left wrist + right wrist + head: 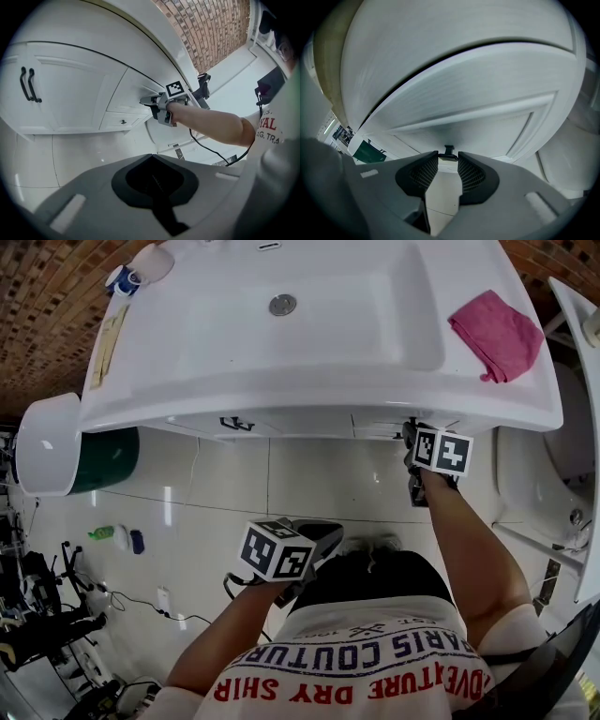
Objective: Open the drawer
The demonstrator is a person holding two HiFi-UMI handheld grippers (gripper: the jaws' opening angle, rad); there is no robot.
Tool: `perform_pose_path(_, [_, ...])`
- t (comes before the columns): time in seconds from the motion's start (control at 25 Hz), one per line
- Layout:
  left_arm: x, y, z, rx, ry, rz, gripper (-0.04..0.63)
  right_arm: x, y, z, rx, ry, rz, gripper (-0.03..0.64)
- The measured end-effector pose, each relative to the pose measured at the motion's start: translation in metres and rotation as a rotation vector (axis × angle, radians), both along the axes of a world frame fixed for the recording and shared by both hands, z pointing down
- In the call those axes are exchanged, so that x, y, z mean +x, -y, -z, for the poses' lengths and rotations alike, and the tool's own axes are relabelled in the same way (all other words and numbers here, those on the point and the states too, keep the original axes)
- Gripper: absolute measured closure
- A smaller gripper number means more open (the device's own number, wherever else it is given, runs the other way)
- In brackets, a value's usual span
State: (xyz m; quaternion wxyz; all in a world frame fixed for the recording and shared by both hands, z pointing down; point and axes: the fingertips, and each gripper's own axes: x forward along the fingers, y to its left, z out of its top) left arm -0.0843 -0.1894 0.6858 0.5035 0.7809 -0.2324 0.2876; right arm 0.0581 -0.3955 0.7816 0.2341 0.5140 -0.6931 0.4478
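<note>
The white top drawer (136,86) sits closed under the right end of the vanity, and its panel (487,117) fills the right gripper view. My right gripper (448,157) reaches up to it, and its tips hold the small black drawer handle (449,151), which spans the gap between them. From the head view the right gripper (411,430) is tucked under the counter edge. In the left gripper view the right gripper (146,101) touches the drawer front. My left gripper (323,535) hangs back near my body over the floor. Its jaws (151,157) are shut on nothing.
A pink cloth (497,334) lies on the counter right of the white sink (281,352). Cabinet doors with black pulls (28,84) are to the left, a lower drawer with a knob (123,122) below. A white bin (47,442), a green bin (108,460) and a toilet (553,474) flank the vanity.
</note>
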Motion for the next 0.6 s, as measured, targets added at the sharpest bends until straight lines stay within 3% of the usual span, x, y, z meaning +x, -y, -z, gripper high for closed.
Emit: perform_pose_path(0.6, [-0.008,-0.016,0.005,-0.011,0.015,0.01,0.607,0.001,-0.022,0.0,0.009,-0.034,-0.02,0.482])
